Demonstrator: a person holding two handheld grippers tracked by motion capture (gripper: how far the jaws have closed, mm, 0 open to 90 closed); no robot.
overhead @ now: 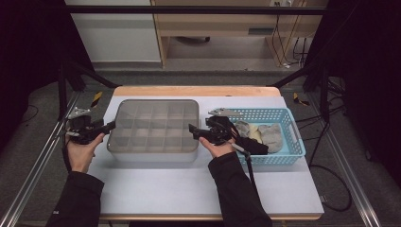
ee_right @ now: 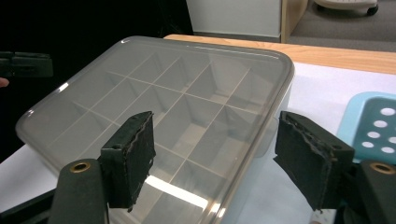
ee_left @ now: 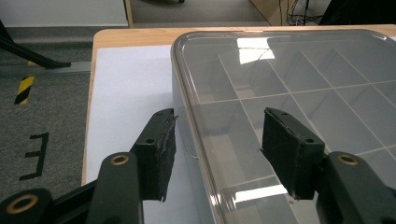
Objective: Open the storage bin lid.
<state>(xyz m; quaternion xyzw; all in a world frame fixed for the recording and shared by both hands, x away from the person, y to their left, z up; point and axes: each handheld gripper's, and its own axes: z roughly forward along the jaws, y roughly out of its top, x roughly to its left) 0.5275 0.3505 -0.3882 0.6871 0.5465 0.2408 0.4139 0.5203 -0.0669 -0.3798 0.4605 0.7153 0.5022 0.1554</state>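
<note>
— Looking down from the high view, what sits mid-frame?
— A grey box (overhead: 152,130) with a clear lid and a grid of compartments, on the white table (overhead: 189,184). At its left edge is the left gripper (overhead: 109,126), at its right edge the right gripper (overhead: 191,128). A blue basket (overhead: 288,137) holding cloths (overhead: 265,134) lies at centre right.
— And the left gripper view?
— Its jaws stand apart at the bottom of the frame, straddling the lid's rim: one outside the wall, one over the lid. The pads aren't pressing.
— The right gripper view?
— Jaws wide open low in the frame, one over the lid, one beyond the box's corner. The basket's rim shows at the right edge, the other gripper at upper left.
</note>
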